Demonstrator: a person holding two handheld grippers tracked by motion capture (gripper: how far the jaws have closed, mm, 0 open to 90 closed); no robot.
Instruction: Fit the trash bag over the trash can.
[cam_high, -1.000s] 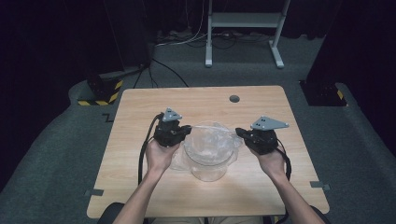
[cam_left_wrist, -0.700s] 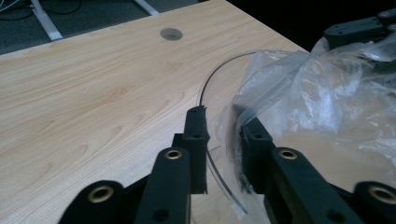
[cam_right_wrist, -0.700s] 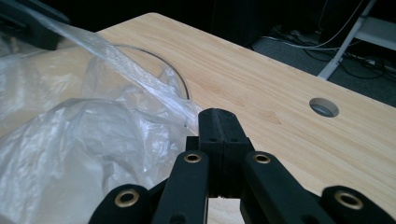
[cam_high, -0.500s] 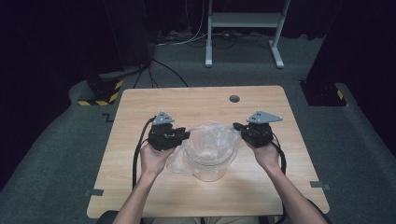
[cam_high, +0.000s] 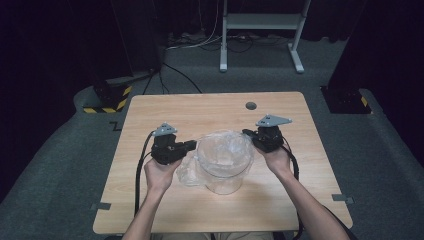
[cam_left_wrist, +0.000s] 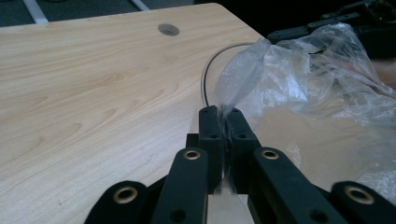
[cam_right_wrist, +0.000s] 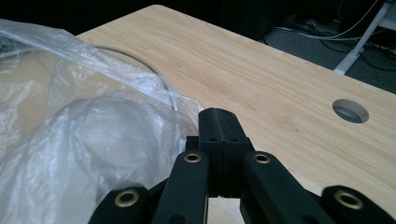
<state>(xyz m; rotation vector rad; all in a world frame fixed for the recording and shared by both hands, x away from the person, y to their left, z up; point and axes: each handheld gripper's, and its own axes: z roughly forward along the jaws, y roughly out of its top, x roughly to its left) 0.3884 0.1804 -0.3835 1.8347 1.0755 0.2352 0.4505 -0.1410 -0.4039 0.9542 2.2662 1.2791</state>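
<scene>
A clear round container stands in the middle of the wooden table. A clear plastic bag is draped into and over its mouth, and some film bunches at the container's left side. My left gripper is at the container's left rim, shut on the plastic bag's edge; the film runs between its closed jaws. My right gripper is at the right rim, jaws closed where the plastic bag meets them. The container's rim curves just beyond.
A round cable hole lies in the table's far side, right of centre. Beyond the table stand a white frame's legs and cables on the grey floor. A black-and-yellow striped block sits off the table's far left corner.
My left gripper has drawn a little to the left with the bag's edge. My right gripper has shifted slightly farther away and inward. The bag sits more spread over the container's mouth.
</scene>
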